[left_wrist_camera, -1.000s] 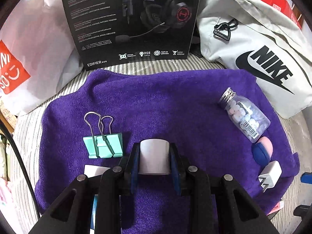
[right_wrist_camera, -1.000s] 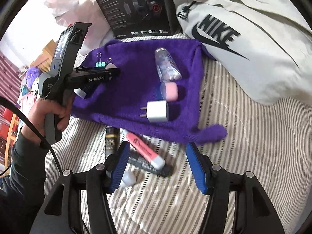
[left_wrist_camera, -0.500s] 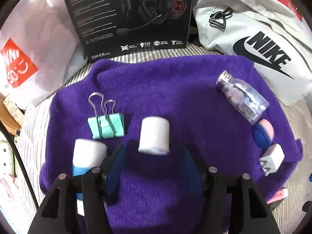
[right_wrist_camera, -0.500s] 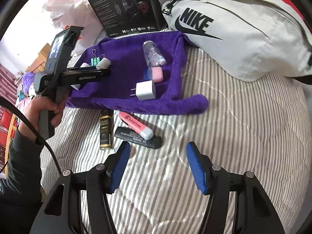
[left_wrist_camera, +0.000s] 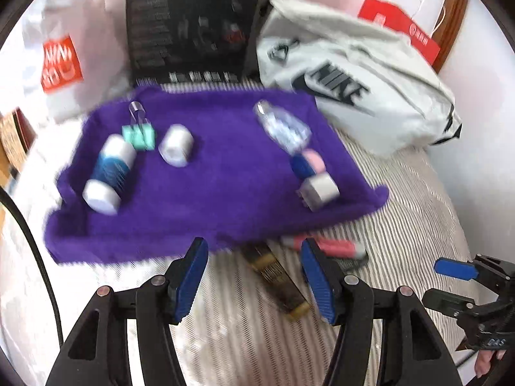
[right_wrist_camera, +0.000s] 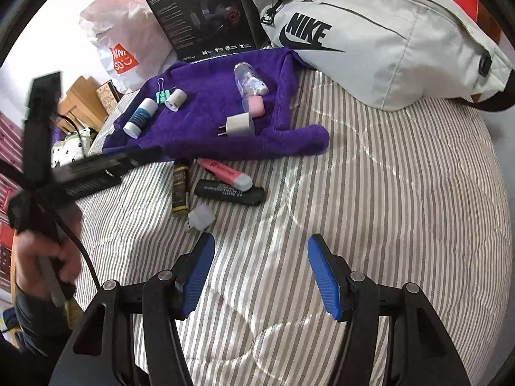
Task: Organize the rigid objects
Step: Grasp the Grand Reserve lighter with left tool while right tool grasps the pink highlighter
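- Striped bedcover (right_wrist_camera: 370, 193) serves as work surface; purple towel (right_wrist_camera: 206, 128) laid at its far side, judged the collection zone for sorted items.
- Nearest: right gripper (right_wrist_camera: 259, 273) released, jaws wide, nothing between them, hovering over bare cover.
- Left gripper (left_wrist_camera: 252, 278) likewise released and empty, aimed at the towel's near edge; view is motion-blurred.
- Just off the towel, unsorted: plug (right_wrist_camera: 200, 217), gold tube (right_wrist_camera: 180, 186), black marker (right_wrist_camera: 230, 192) with pink highlighter (right_wrist_camera: 225, 173) lying across it. Judged next in line, since they sit within easy reach.
- On towel, left group: blue bottle (right_wrist_camera: 140, 117), white roll (right_wrist_camera: 176, 99), green clip (right_wrist_camera: 162, 95), close together.
- Right group: charger (right_wrist_camera: 238, 124), pink case (right_wrist_camera: 256, 106), pill bottle (right_wrist_camera: 249, 80), in a row.
- Farthest: Nike bag (right_wrist_camera: 370, 41), headset box (right_wrist_camera: 202, 16), propped behind.
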